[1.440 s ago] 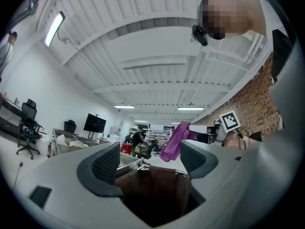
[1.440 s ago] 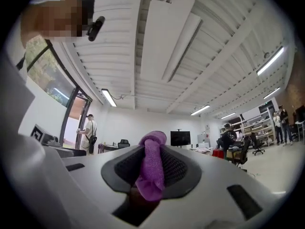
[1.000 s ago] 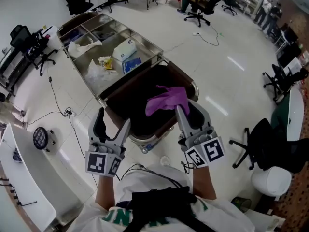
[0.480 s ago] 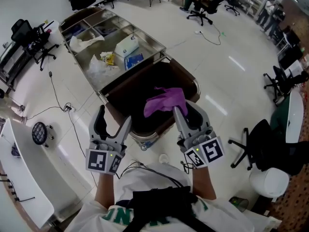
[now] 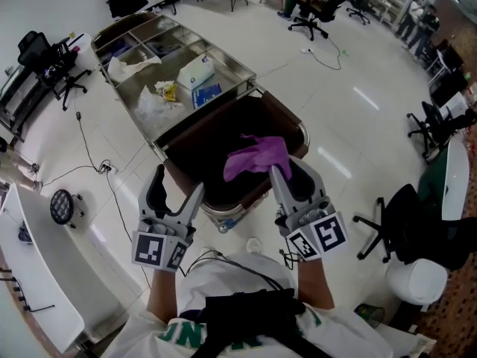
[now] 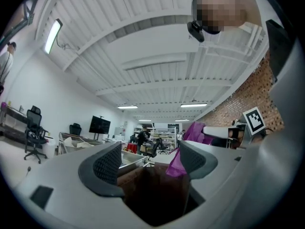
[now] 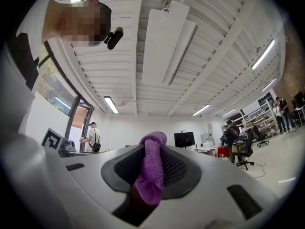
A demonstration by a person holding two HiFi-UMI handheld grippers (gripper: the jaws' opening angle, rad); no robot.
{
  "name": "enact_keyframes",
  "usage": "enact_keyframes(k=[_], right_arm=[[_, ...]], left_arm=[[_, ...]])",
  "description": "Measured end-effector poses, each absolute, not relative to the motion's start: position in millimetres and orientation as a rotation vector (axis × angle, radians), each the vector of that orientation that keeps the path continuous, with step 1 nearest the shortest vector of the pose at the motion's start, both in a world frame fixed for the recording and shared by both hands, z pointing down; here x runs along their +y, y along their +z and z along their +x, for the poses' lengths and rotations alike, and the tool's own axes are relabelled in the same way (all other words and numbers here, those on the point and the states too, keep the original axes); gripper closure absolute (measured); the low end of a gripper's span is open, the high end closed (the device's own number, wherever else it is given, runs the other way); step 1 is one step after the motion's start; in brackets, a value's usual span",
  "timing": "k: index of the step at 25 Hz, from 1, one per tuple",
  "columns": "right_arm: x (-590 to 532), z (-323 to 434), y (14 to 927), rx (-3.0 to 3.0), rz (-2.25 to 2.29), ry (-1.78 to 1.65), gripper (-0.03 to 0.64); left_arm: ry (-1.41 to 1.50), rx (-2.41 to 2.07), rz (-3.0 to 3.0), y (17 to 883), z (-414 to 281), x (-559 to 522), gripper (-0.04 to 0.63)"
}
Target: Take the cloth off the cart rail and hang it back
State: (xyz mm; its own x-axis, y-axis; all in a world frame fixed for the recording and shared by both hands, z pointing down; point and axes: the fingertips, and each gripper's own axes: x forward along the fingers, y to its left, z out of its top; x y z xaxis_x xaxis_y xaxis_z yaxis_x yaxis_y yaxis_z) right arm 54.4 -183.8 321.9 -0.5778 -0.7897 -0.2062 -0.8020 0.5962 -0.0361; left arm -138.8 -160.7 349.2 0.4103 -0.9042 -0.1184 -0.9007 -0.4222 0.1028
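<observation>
A purple cloth (image 5: 257, 156) hangs in the air over the dark bin end of the cart (image 5: 195, 144). My right gripper (image 5: 277, 171) is shut on it, and the right gripper view shows a pinched fold of the cloth (image 7: 151, 168) between the jaws. My left gripper (image 5: 175, 189) is open with nothing in it, held beside the right one near the cart's close rail (image 5: 227, 211). From the left gripper view the cloth (image 6: 188, 142) shows to the right, beyond the open jaws.
The cart's steel tray (image 5: 141, 80) holds a white box (image 5: 192, 71), a blue packet (image 5: 205, 92) and crumpled wrappers. Office chairs (image 5: 45, 66) and a cable (image 5: 93, 166) lie on the floor to the left. A black chair (image 5: 402, 230) stands at the right.
The view shifted slightly between the earliest frame and now. Both grippers and the held cloth have stayed almost where they were over the cart.
</observation>
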Motion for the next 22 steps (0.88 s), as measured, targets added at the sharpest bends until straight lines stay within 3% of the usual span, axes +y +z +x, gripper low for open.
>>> enact_keyframes(k=[22], right_arm=[[-190.5,116.2,316.1,2.515,-1.515,0.118,0.494]], left_arm=[[-0.199,-1.576,2.664,355.9,-110.4,-172.7,0.222]])
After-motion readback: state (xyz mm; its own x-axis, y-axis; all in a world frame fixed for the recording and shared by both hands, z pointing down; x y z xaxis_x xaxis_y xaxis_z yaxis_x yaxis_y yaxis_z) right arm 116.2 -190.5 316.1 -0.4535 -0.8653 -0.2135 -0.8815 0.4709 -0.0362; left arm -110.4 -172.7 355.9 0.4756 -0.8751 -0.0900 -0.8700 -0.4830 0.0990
